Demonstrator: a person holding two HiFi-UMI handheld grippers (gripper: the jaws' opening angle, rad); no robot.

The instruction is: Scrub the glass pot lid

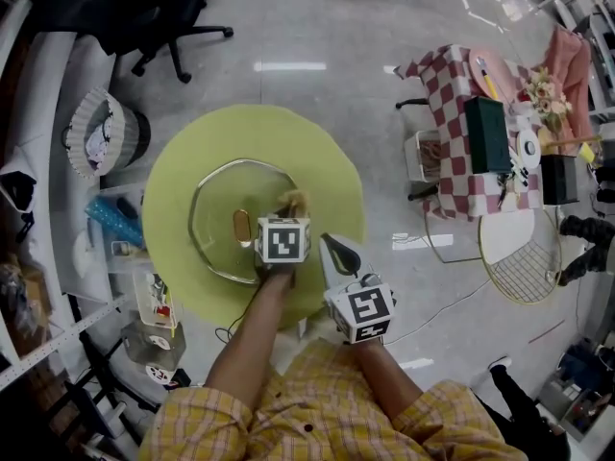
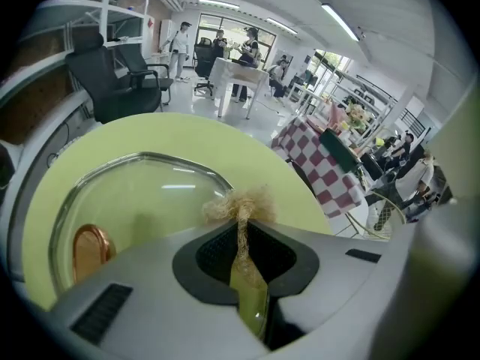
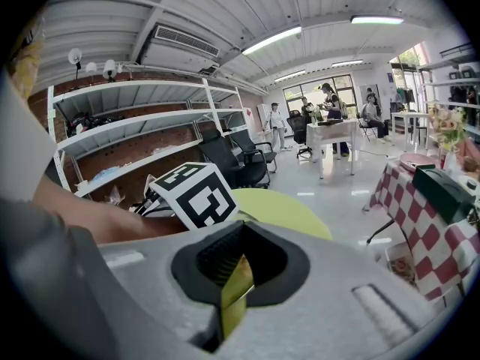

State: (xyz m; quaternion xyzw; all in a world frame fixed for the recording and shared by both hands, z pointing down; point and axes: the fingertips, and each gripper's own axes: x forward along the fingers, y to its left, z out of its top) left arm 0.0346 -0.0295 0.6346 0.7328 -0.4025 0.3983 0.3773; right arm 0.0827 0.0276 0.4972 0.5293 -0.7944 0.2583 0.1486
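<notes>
Clear domed glass pot lid [image 1: 219, 205] with a thin metal rim lies dome-up, flat on the round yellow-green table [image 1: 192, 137], roughly centred and nearer the person's left side; copper-coloured oval knob [image 1: 242, 227] sits at the middle of the dome. Looks clean, no obvious grime, ceiling lights reflecting off the glass [image 2: 142, 190]. Judged handling: rigid, fairly heavy for its size, fragile if dropped or knocked on the rim, and smooth glass on a smooth tabletop will likely slide or spin under sideways scrubbing. Best hold is probably the knob [image 2: 90, 250], since the rim lies flush on the table with little to pinch, and the dome itself is too slick and wide for the jaws. Left gripper [image 1: 290, 209] is over the lid's right edge, jaws closed tight on a tan fibrous scrubber [image 2: 240, 205], a frayed tuft sticking out past the tips, at or just above the glass; contact cannot be confirmed. The scrubber is soft and light, so pressure has to come from the gripper pushing down. Right gripper [image 1: 338, 254] hangs off the table edge near the person's body, well apart from the lid, jaws [image 3: 231, 276] closed together with nothing seen held, so nothing is bracing the lid right now
</notes>
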